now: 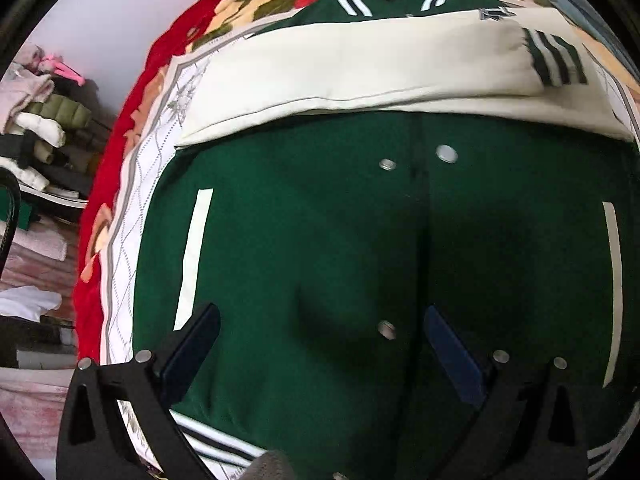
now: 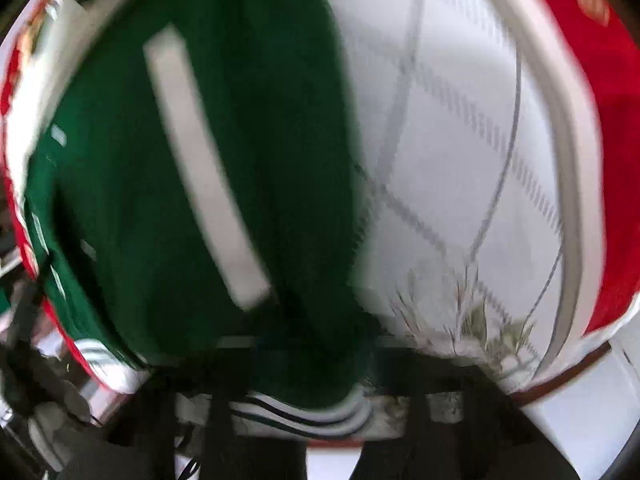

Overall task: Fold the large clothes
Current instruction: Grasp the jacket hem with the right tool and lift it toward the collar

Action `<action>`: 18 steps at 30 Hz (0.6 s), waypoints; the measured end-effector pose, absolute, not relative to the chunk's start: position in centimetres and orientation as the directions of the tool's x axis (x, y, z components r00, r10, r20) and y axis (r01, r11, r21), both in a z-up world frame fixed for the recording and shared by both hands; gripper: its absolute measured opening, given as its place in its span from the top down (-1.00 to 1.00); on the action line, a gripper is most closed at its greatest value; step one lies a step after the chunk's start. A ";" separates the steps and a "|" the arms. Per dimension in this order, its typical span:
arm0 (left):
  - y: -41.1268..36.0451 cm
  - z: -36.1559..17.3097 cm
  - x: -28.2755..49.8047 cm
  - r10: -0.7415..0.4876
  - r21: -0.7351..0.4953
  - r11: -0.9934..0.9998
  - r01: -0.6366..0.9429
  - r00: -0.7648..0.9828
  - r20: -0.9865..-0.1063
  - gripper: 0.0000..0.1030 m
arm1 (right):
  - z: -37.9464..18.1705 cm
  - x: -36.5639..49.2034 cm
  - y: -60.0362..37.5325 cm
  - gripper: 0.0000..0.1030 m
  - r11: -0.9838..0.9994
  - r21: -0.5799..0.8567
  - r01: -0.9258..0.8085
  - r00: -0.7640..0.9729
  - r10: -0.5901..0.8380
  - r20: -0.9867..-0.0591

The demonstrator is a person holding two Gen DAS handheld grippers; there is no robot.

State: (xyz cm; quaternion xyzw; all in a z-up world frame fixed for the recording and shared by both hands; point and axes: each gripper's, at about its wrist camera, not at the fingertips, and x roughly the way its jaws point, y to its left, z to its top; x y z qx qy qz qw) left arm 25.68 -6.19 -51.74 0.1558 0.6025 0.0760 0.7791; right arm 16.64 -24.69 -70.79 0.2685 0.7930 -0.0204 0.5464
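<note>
A green varsity jacket (image 1: 320, 240) lies front-up on the bed, its snaps (image 1: 447, 153) down the middle. A cream sleeve (image 1: 360, 68) is folded across its chest, with the striped cuff (image 1: 556, 60) at the right. My left gripper (image 1: 320, 320) hovers open over the lower front of the jacket, holding nothing. The right wrist view is motion-blurred: it shows the jacket's side (image 2: 180, 180) with its cream pocket strip (image 2: 200, 168) and the striped hem (image 2: 312, 412). The right gripper's fingers are a dark smear at the bottom edge, and their state is unreadable.
The jacket rests on a white quilted sheet (image 1: 140, 200) over a red floral blanket (image 1: 96, 208). The sheet (image 2: 460, 140) fills the right of the right wrist view. Piles of clothes (image 1: 36, 120) stand left of the bed.
</note>
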 end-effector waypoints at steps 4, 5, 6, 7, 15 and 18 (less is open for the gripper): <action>-9.0 -51.8 23.4 0.372 0.401 0.913 0.077 0.245 -0.895 -1.00 | -71.6 16.0 -26.2 0.68 0.849 0.323 0.419 -0.252 0.450 -0.857; -9.9 -51.4 22.7 0.391 0.417 0.906 0.066 0.243 -0.888 -1.00 | -71.4 15.8 -26.9 0.66 0.835 0.363 0.414 -0.235 0.483 -0.843; -11.0 -50.9 22.0 0.416 0.441 0.896 0.057 0.241 -0.877 -1.00 | -71.0 15.7 -27.7 0.50 0.831 0.395 0.391 -0.233 0.505 -0.831; -11.9 -50.5 21.6 0.432 0.456 0.888 0.053 0.239 -0.870 -1.00 | -70.6 15.9 -28.1 0.23 0.838 0.405 0.366 -0.233 0.504 -0.832; -24.7 -48.9 15.6 0.528 0.571 0.815 0.102 0.276 -0.803 -1.00 | -64.8 16.3 -40.7 -0.46 0.956 0.260 0.134 -0.028 0.266 -0.964; -30.1 -50.5 13.5 0.537 0.602 0.779 0.178 0.307 -0.786 -1.00 | -64.6 16.2 -45.6 -0.53 0.962 0.214 0.169 -0.006 0.218 -0.976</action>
